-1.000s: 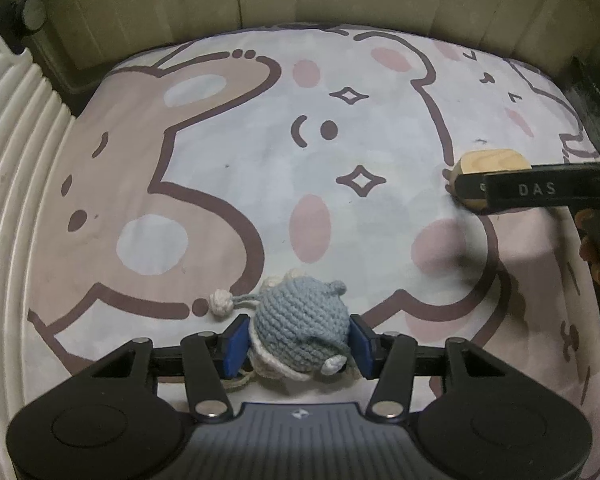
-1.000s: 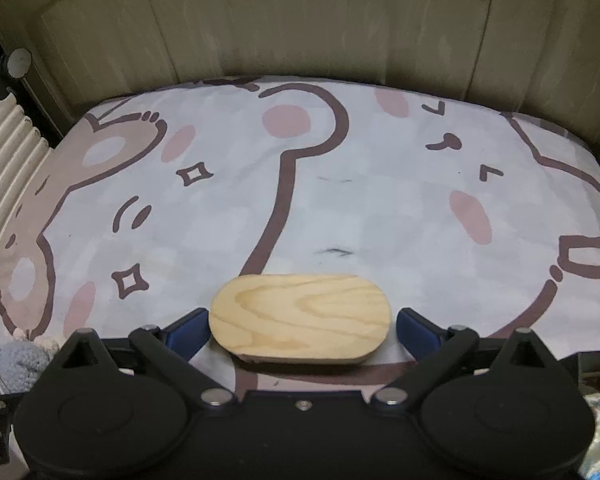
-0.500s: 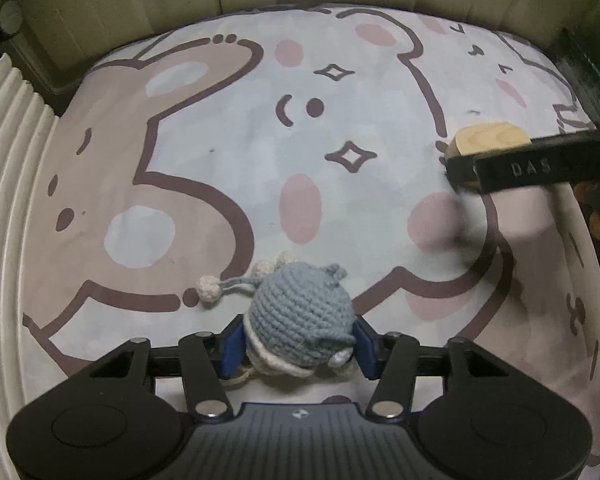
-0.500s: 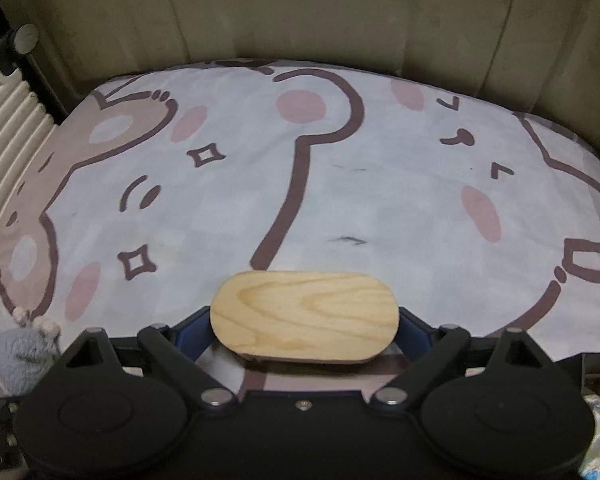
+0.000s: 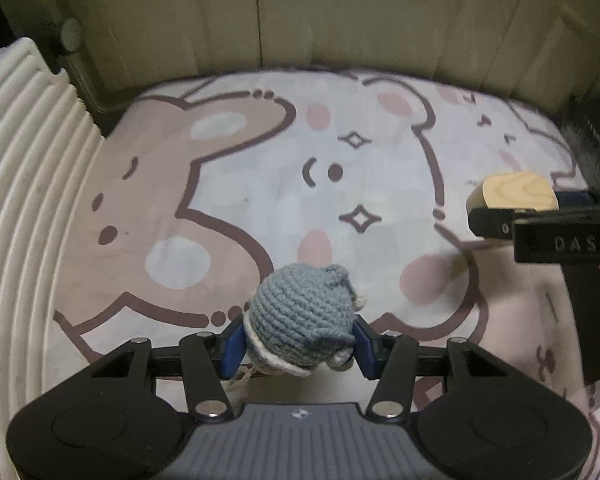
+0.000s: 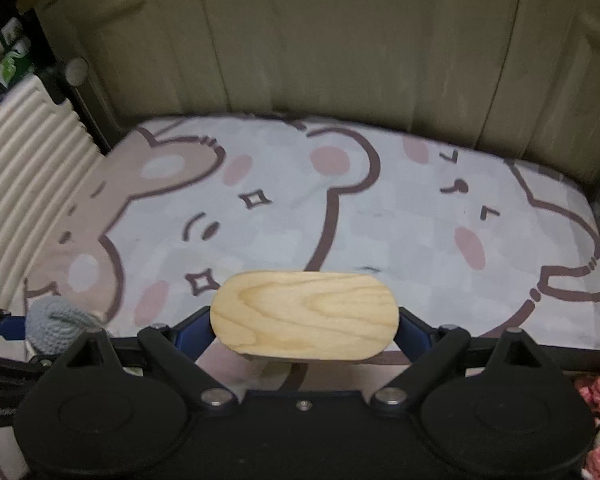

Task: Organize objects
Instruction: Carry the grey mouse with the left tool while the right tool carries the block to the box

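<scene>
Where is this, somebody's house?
Probably a home, maybe a play or bedroom corner. A soft cartoon-bear printed mat covers the surface, a white ribbed plastic panel stands beside it, and beige panelled cabinet doors run behind. I can't tell which room.

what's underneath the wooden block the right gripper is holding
Under the wooden block, held in the right gripper, only the cartoon-print cloth shows, with a shadow below. The patch straight beneath is covered by the block and gripper.

Cartoon bear mat (image 5: 228, 216) on surface, white ribbed board (image 5: 24, 184) beside, beige cabinet (image 6: 340, 52) behind
</scene>
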{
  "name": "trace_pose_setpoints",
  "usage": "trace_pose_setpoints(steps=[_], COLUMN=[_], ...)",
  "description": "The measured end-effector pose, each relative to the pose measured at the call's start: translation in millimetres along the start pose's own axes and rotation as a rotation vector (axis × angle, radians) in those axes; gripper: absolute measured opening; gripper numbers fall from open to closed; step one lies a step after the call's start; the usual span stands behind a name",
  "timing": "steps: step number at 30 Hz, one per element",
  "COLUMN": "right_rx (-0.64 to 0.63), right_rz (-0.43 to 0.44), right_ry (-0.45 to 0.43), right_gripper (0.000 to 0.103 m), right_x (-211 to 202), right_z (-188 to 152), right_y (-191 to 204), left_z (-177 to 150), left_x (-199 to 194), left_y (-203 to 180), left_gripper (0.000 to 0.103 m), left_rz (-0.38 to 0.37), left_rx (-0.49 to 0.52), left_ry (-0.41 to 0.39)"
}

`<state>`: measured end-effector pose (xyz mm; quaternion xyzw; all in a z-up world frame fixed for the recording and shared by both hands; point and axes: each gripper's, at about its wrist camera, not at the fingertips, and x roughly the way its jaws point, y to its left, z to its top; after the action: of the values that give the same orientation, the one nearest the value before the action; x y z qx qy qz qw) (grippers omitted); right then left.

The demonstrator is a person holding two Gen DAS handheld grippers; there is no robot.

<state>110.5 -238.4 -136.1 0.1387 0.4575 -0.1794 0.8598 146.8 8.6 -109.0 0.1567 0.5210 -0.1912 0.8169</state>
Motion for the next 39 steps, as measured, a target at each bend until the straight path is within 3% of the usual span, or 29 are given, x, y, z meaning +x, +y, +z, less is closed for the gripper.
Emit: trace_pose_setpoints(steps=[12,30,39], right_rx=[0.019,0.007,-0.006], right_rz=[-0.029,-0.063,-0.067], right_ry=[-0.077,-0.143,-0.182], right_gripper=[0.094,0.094,0.094], right_x=[-58.0,-128.7,-159.6], right_z=[0.8,-22.0,-26.9], right_y=[-2.4,-5.6,-22.6], left_z=[1.7,-6.1,-10.9], left_x=[-44.3,-90.2,-112.1], left_y=[0.4,-31.7,-48.1], left_gripper=[0.054,0.054,0.054], left_rz=[-0.009,0.007,-0.05], left_rx=[-0.096,-0.061,-0.064], left_ry=[-0.106,-0.211,-0.259])
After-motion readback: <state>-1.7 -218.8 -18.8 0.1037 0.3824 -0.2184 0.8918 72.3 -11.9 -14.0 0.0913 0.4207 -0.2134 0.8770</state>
